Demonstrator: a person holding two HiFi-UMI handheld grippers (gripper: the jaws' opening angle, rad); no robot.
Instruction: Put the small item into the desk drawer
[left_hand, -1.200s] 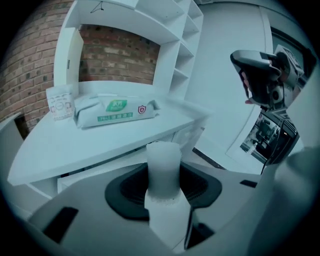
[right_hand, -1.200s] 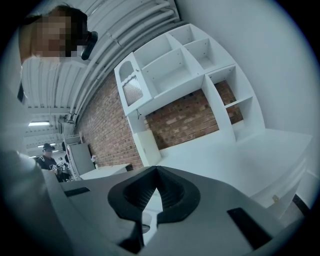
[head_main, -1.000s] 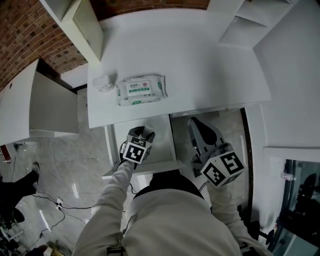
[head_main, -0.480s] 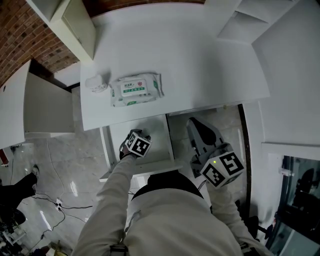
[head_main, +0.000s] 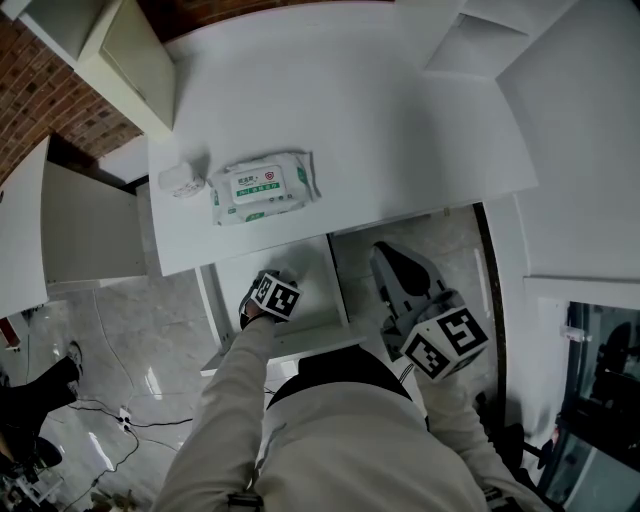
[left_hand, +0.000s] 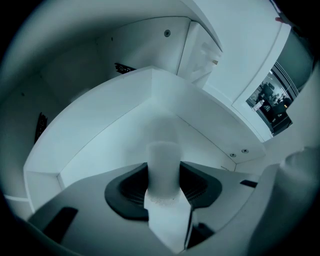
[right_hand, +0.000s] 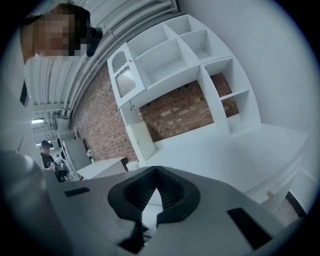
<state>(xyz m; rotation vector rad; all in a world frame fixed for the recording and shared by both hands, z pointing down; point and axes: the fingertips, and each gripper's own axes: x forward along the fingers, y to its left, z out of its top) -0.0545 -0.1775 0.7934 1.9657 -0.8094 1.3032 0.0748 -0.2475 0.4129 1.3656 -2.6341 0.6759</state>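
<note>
The desk drawer (head_main: 318, 262) stands pulled out under the white desk's (head_main: 400, 130) front edge. My left gripper (head_main: 272, 296) reaches down into it; its marker cube hides the jaws in the head view. In the left gripper view the left gripper (left_hand: 164, 172) is shut on a small white cylindrical item (left_hand: 164, 156), with the drawer's white walls (left_hand: 115, 125) all around it. My right gripper (head_main: 393, 258) hangs to the right of the drawer, below the desk edge. In its own view the right gripper (right_hand: 156, 172) is shut, tips meeting, nothing between them.
A pack of wet wipes (head_main: 262, 187) lies on the desk's left part, with a small white round container (head_main: 181, 180) beside it. A low white cabinet (head_main: 70, 230) stands to the left. Cables (head_main: 120, 415) run over the marble floor. White shelving (right_hand: 175, 55) rises behind the desk.
My left gripper has sunk deeper into the drawer with the white item; its jaws are now hidden beneath the cube. The right gripper has kept its place.
</note>
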